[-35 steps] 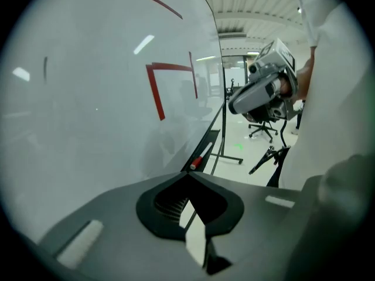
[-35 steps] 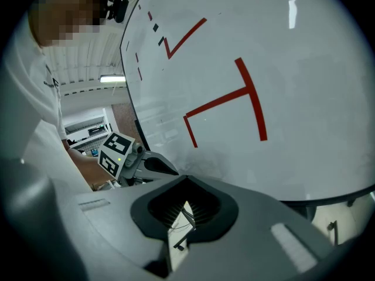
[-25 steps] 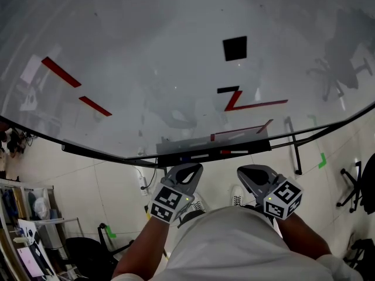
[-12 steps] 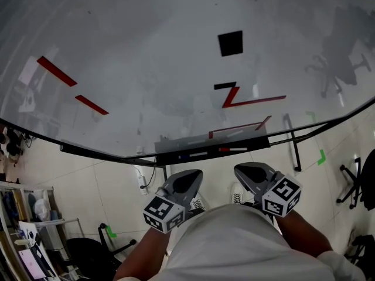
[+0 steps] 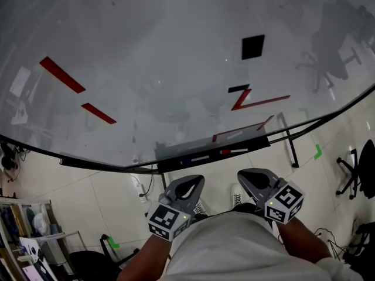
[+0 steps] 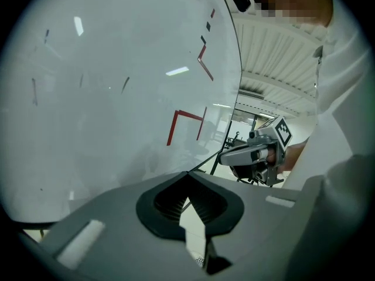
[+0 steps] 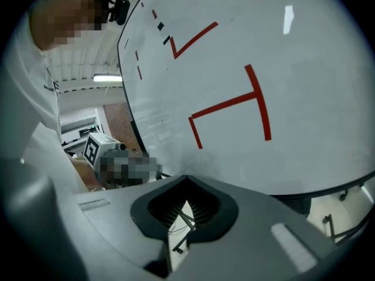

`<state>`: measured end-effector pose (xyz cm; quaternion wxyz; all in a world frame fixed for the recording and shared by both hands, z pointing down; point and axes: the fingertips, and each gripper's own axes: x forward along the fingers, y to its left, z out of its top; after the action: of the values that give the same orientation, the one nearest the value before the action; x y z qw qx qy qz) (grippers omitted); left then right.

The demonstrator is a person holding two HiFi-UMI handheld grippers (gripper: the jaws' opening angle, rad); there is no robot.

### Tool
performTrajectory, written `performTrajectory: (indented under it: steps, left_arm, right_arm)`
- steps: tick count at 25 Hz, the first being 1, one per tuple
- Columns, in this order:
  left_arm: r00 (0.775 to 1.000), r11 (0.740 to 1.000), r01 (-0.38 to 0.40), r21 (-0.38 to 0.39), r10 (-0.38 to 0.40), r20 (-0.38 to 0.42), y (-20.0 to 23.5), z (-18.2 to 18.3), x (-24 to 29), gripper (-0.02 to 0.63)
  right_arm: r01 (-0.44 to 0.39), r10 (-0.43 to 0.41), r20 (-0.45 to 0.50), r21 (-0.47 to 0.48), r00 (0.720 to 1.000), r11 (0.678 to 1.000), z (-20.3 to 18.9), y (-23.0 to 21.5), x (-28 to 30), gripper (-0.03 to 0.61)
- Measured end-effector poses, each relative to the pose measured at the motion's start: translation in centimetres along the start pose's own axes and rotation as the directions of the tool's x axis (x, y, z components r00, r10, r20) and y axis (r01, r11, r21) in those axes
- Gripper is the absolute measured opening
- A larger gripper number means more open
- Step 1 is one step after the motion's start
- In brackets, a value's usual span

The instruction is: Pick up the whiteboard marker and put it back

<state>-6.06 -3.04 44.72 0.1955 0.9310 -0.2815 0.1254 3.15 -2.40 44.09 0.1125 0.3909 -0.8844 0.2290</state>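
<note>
A large whiteboard (image 5: pixel 176 69) with red strokes fills the head view. Along its lower edge runs a dark tray (image 5: pixel 258 144), and on it lie a red-capped marker (image 5: pixel 233 151) and a darker marker (image 5: pixel 193 157). Both grippers hang low near my body, below the tray and apart from it. My left gripper (image 5: pixel 197 181) is shut with nothing between its jaws, as the left gripper view (image 6: pixel 187 173) confirms. Just as shut and bare is my right gripper (image 5: pixel 242 174), whose own view (image 7: pixel 186 177) faces the board's red marks.
A black square magnet (image 5: pixel 253 47) sticks to the board. The board's stand leg (image 5: pixel 287 139) reaches the tiled floor near a green tape mark (image 5: pixel 318 152). An office chair (image 5: pixel 357 174) stands at the right, shelves (image 5: pixel 29 227) at the lower left.
The head view has shifted slightly, so the board sits a little differently in frame. The left gripper dropped back slightly towards my body. Both grippers stay shut.
</note>
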Motion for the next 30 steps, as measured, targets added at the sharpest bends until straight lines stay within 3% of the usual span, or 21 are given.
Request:
performTrajectory:
  steps: [6, 9, 18, 24, 30]
  left_arm:
    - [0.999, 0.998, 0.049, 0.043, -0.049, 0.011, 0.2, -0.3, -0.9, 0.017]
    - [0.999, 0.998, 0.047, 0.033, -0.048, 0.019, -0.1, -0.3, -1.3, 0.017]
    - [0.996, 0.998, -0.059, -0.036, 0.061, 0.065, -3.6, 0.1, -0.3, 0.017]
    - [0.980, 0.981, -0.174, -0.084, 0.181, 0.078, -8.1, -1.0, 0.7, 0.017]
    - [0.965, 0.967, -0.244, -0.066, 0.249, 0.082, -11.4, -1.9, 1.6, 0.017]
  right_arm:
    - [0.084, -0.084, 0.025, -0.006, 0.996, 0.996, -0.2, 1.6, -0.4, 0.002]
    - [0.085, -0.085, 0.017, -0.007, 0.996, 0.996, -0.6, 2.1, -0.9, 0.002]
    - [-0.049, 0.050, 0.016, -0.065, 0.999, 0.997, 0.3, 1.6, -3.4, 0.002]
    - [-0.159, 0.158, -0.023, -0.042, 0.987, 0.986, -2.6, 0.1, -7.3, 0.002]
    - [-0.226, 0.224, -0.040, -0.056, 0.974, 0.973, -4.2, -0.7, -9.5, 0.002]
